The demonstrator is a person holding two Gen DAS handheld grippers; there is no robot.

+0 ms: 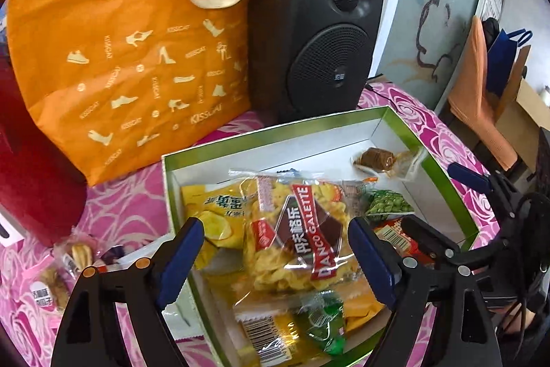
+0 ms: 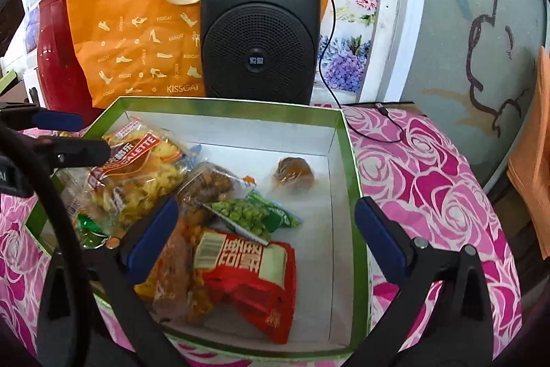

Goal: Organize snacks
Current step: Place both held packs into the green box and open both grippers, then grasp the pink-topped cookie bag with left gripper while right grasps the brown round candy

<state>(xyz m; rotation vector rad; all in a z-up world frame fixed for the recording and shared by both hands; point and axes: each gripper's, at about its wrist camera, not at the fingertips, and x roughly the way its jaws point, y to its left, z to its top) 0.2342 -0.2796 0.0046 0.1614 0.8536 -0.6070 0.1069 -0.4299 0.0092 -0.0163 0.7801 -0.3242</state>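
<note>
Both hand-held grippers (image 1: pixel 276 258) (image 2: pixel 266 234) agape, empty; "DANCO GALETTE" packet (image 1: pixel 295 240); "KISSCAT" bag (image 1: pixel 127 51).

Black plastic gripper (image 1: pixel 276 258) frames are fitted with blue finger pads (image 1: pixel 369 258), silver and copper screws, black cables.

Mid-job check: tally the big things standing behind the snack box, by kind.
orange tote bag: 1
black speaker: 1
red jug: 1
Total: 3
</note>
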